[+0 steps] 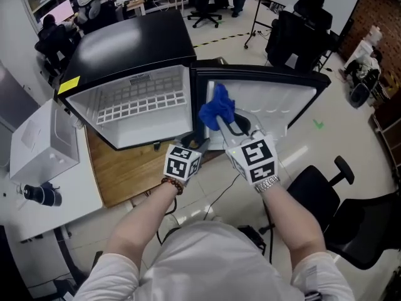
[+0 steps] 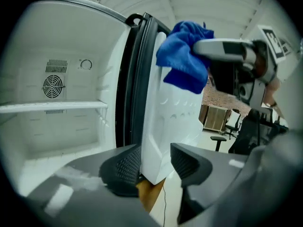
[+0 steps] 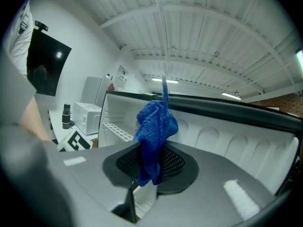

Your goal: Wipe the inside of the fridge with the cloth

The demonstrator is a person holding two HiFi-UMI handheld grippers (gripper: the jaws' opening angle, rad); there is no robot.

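Fridge (image 1: 131, 42) standing open, right tongs (image 3: 150, 162) clamped on a blue cloth (image 3: 154, 124) before its door (image 1: 276, 99), left tongs (image 2: 154, 167) spread wide, gripping nothing, near that door's lower corner.

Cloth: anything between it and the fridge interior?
Nothing visible. The door stands wide open; the cloth, clamped in the right gripper, hangs before the door's inner panel, beside the open fridge cavity. The left gripper, jaws apart around the door's lower corner, sits off that path.
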